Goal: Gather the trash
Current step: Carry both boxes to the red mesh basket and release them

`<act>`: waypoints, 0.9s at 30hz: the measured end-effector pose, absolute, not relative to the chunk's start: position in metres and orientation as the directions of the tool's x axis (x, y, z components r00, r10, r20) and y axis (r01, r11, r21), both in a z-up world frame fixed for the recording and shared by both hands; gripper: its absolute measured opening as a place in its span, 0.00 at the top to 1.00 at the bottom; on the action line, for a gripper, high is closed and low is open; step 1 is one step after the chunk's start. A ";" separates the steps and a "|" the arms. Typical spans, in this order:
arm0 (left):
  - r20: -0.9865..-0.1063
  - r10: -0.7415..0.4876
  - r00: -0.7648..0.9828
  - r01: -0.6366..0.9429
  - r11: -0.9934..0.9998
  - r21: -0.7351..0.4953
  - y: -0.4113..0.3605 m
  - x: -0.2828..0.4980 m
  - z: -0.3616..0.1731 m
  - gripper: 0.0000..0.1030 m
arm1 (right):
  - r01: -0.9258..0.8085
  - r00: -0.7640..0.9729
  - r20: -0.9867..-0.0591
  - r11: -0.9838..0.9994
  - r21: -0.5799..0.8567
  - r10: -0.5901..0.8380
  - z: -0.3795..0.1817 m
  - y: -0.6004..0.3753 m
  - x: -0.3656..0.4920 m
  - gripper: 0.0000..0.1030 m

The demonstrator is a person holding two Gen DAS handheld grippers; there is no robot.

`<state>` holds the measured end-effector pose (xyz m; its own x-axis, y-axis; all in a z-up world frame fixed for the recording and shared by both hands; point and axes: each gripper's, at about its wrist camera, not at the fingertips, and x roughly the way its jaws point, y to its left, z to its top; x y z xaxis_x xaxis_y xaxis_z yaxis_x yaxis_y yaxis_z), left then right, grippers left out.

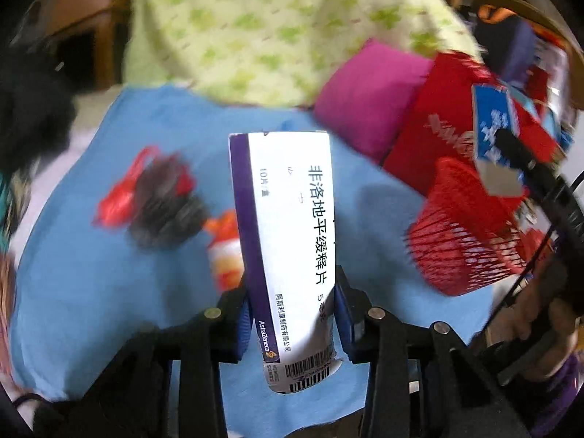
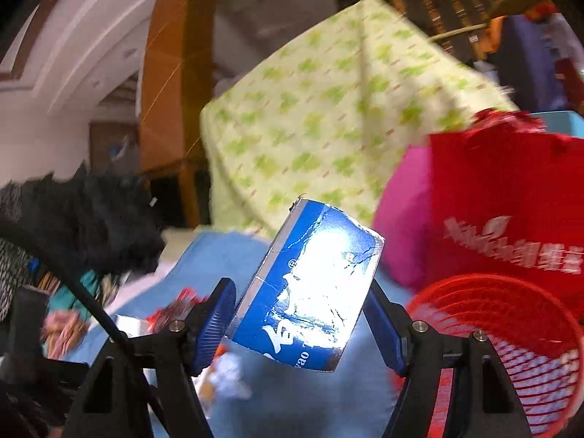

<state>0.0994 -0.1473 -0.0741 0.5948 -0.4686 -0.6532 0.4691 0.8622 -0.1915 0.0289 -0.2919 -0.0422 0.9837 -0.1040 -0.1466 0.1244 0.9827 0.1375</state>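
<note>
Above the blue cloth, the left gripper clamps a white-and-purple medicine box, and the right gripper clamps a crumpled blue carton. Neither item has reached the red mesh basket nearby. Red-and-black wrappers and an orange-and-white scrap remain uncollected on the cloth.

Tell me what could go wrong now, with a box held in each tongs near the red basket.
1. The left tongs pinch the white medicine box only near its lower end, so the long box may tip or slip out.
2. The right tongs hold the crumpled blue box tilted; it could twist free before it is over the red mesh basket.
3. Both boxes head for one basket, so the tongs might collide.
</note>
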 end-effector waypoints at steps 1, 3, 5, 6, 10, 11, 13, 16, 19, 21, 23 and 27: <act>-0.647 -0.479 0.593 0.489 0.853 -0.183 -0.154 0.098 -0.067 0.61 | 0.146 0.983 -0.131 0.977 0.157 -0.126 -0.040 -0.302 0.021 0.29; -0.632 -0.512 0.581 0.546 0.822 -0.163 -0.184 0.098 -0.050 0.60 | 0.191 0.979 -0.110 0.962 0.195 -0.172 -0.038 -0.322 0.007 0.28; -0.621 -0.550 0.559 0.596 0.787 -0.160 -0.211 0.096 -0.035 0.60 | 0.235 0.971 -0.107 0.945 0.227 -0.215 -0.038 -0.341 -0.005 0.28; -0.615 -0.571 0.544 0.624 0.765 -0.159 -0.230 0.096 -0.028 0.60 | 0.258 0.965 -0.109 0.937 0.237 -0.238 -0.038 -0.349 -0.010 0.28; -0.595 -0.625 0.505 0.698 0.702 -0.145 -0.288 0.093 -0.011 0.59 | 0.359 0.933 -0.147 0.880 0.311 -0.329 -0.043 -0.389 -0.032 0.28; -0.592 -0.640 0.489 0.714 0.684 -0.149 -0.303 0.094 -0.008 0.59 | 0.379 0.925 -0.156 0.866 0.326 -0.346 -0.044 -0.399 -0.037 0.28; -0.595 -0.658 0.462 0.731 0.662 -0.165 -0.325 0.098 -0.006 0.56 | 0.411 0.911 -0.175 0.835 0.366 -0.373 -0.047 -0.418 -0.041 0.27; -0.602 -0.660 0.450 0.741 0.652 -0.161 -0.350 0.103 -0.009 0.34 | 0.431 0.902 -0.193 0.798 0.421 -0.385 -0.051 -0.442 -0.047 0.27; -0.606 -0.661 0.442 0.740 0.651 -0.170 -0.358 0.110 -0.016 0.29 | 0.439 0.899 -0.212 0.778 0.450 -0.384 -0.051 -0.454 -0.046 0.21; -0.603 -0.662 0.446 0.725 0.662 -0.190 -0.344 0.112 -0.020 0.29 | 0.423 0.906 -0.202 0.782 0.458 -0.372 -0.050 -0.454 -0.046 0.20; -0.598 -0.655 0.461 0.705 0.680 -0.201 -0.325 0.116 -0.025 0.29 | 0.402 0.916 -0.178 0.801 0.444 -0.360 -0.050 -0.444 -0.049 0.20; -0.587 -0.595 0.549 0.620 0.761 -0.192 -0.257 0.128 -0.034 0.28 | 0.326 0.945 -0.109 0.874 0.359 -0.308 -0.040 -0.407 -0.042 0.20</act>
